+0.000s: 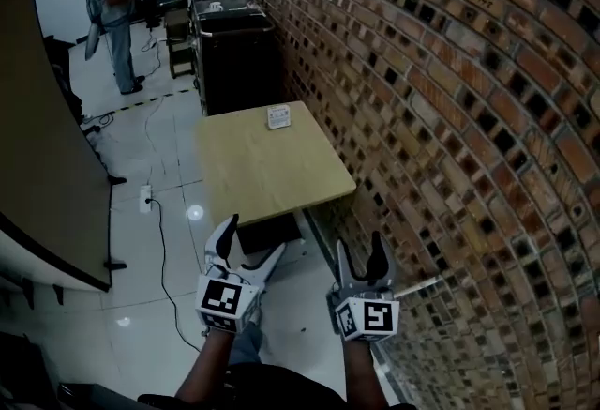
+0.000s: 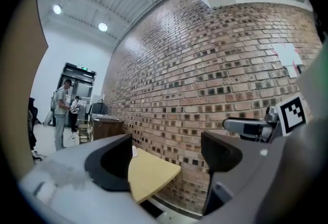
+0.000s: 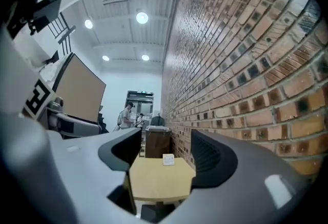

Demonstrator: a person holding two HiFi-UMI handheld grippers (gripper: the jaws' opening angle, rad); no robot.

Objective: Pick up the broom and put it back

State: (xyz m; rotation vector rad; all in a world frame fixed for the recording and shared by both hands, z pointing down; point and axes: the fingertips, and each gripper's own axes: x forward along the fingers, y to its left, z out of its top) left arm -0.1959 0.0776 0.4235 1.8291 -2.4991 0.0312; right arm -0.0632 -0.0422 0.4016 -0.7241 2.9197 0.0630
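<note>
Two claws are held out side by side, nearest the camera, a marker cube behind each. L claw (image 1: pixel 255 235) is seen w/ jaws spread well apart & nothing btwn them; in left gripper view (image 2: pixel 166 159) only distant desk & wall show through the gap. R claw (image 1: pixel 359 244) is likewise open, jaws apart, nothing gripped, as confirmed in right gripper view (image 3: pixel 165 152). Just right of R claw a thin pale stick (image 1: pixel 419 286) is seen, slanting low beside the red-brown brick wall (image 1: pixel 450 98); whether it belongs to the broom can't be told. Under the claws a glossy white tiled floor (image 1: pixel 173 305) is seen, w/ a black cable (image 1: pixel 161 249) run to a white power strip (image 1: pixel 145 199). Beyond, a square pale-wood desk (image 1: pixel 262 164) is set against the wall, w/ a small white card (image 1: pixel 278 117) near its far edge. A large brown board (image 1: pixel 47 145) is stood at left. Past the desk a tall black cabinet (image 1: pixel 234 61) is placed by the wall. Farthest off, two persons (image 1: pixel 117 14) are seen standing.
</note>
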